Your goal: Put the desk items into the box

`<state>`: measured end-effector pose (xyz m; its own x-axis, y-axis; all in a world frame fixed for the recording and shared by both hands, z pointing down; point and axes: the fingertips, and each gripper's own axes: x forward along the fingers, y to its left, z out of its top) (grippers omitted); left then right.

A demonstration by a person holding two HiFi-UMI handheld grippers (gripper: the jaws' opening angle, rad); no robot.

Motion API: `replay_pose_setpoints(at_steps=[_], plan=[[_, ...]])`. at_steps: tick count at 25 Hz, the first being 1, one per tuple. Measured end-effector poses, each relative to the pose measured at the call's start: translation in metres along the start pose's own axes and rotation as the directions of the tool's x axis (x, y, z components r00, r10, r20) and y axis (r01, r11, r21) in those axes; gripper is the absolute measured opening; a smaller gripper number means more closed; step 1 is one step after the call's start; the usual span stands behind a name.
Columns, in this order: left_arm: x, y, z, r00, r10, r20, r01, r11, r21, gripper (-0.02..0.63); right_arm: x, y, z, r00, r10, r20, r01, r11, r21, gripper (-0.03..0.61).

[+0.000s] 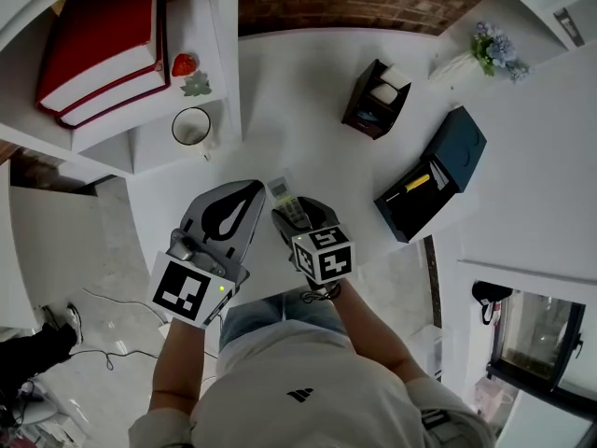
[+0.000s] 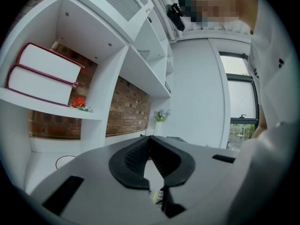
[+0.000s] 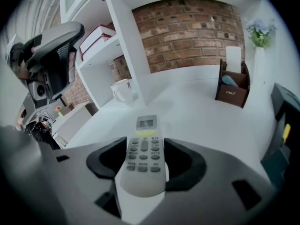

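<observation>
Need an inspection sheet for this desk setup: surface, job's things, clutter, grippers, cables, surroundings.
Surface: white desk, smooth top.
Job's things: remote lying on the desk; dark blue box open at the right, something yellow inside.
Clutter: brown organizer, mug by the shelving, flower vase, red books on a shelf.
Grippers: left gripper shut, empty; right gripper open, its jaws either side of the remote, not seen pressing it.
Cables: thin cable on the floor, lower left.
Surroundings: brick wall, white shelving, window.
</observation>
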<state>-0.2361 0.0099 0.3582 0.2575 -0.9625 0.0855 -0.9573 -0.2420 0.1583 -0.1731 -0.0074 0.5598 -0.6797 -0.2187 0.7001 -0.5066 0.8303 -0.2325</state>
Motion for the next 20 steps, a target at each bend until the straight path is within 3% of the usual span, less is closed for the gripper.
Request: replay_pose_setpoints(at_steps=[11,20], plan=[[0.038,-0.054,0.005,0.989,-0.149,-0.006,0.15,0.988,0.032,0.011,-0.078,-0.045,0.03,0.974,-0.095,0.204,0.07,0.989,0.129,0.253],[0.073,-0.124,0.003,0.951,-0.309,-0.026,0.31,0.949,0.05,0.012,-0.15,-0.085,0.021,0.927,-0.222,0.302,0.155,0.96,0.231,0.252]])
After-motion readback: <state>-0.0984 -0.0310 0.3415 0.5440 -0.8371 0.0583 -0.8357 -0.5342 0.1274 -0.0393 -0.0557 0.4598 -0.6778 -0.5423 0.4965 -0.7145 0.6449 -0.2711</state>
